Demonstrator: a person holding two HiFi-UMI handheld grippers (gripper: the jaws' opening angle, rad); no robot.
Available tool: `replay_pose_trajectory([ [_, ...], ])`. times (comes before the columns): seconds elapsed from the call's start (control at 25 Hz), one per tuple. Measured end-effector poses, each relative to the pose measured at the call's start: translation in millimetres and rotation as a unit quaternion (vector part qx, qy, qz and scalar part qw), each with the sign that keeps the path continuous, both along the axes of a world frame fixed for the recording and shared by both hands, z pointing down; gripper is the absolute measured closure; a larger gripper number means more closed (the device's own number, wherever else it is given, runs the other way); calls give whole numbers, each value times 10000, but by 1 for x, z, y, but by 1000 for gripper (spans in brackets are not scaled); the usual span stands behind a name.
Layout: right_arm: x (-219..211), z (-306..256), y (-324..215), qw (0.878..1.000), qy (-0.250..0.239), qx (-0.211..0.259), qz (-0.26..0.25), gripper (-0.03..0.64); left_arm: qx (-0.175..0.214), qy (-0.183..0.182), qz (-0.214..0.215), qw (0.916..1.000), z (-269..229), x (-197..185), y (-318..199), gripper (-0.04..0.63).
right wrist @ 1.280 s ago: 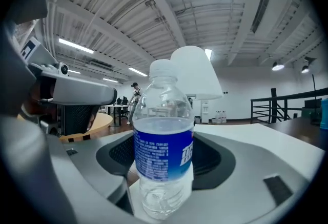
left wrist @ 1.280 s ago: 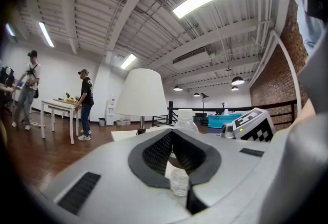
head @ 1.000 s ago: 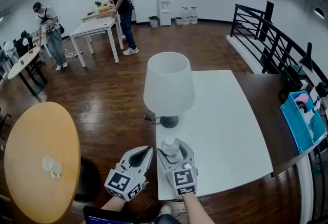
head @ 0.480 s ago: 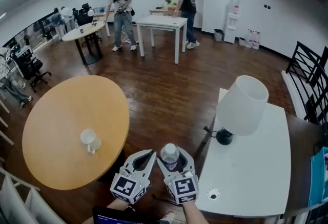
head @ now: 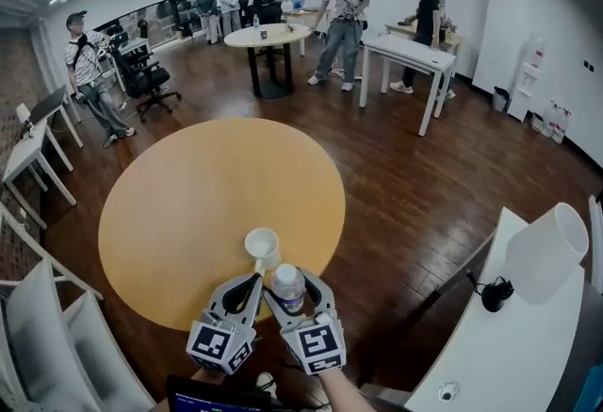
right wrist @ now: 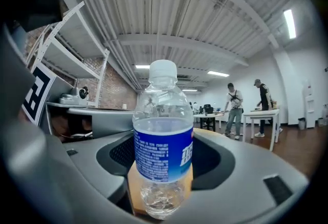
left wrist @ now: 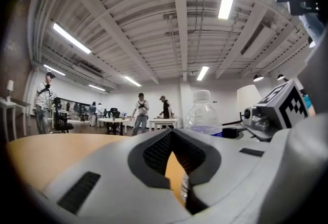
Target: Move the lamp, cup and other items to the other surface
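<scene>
Clasping bottle [right wrist: 163, 136], right tool [head: 292, 280]; left tool [head: 245, 288] clenched empty; only head view shows cup [head: 261, 245].

Open-plan office loft: beyond the round wooden bench [head: 170, 212], office chairs [head: 146, 80], white tables [head: 405, 50], standing people [head: 341, 0], wood floor [head: 396, 174], strip-lit ceiling [left wrist: 154, 23].

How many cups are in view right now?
1. A white cup stands on the round wooden table, near its closest edge. Any others farther back in the room would be too small to make out.
</scene>
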State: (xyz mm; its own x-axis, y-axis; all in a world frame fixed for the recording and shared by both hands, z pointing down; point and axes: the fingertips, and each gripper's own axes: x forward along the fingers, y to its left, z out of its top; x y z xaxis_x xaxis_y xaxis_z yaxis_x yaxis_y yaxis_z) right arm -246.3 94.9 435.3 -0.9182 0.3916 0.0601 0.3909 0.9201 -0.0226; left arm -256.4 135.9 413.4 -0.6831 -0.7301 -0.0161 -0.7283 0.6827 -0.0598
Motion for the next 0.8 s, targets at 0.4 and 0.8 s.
replay_pose_trajectory([
  [0.4,-77,34,142,9941,12,189,-1070,331,-25,295,-1242,9918,27,-56,149,583],
  [0.8,-99,54,170,9966,120,122,-805,303,-8,557,-1149,9918,46,-85,186,584],
])
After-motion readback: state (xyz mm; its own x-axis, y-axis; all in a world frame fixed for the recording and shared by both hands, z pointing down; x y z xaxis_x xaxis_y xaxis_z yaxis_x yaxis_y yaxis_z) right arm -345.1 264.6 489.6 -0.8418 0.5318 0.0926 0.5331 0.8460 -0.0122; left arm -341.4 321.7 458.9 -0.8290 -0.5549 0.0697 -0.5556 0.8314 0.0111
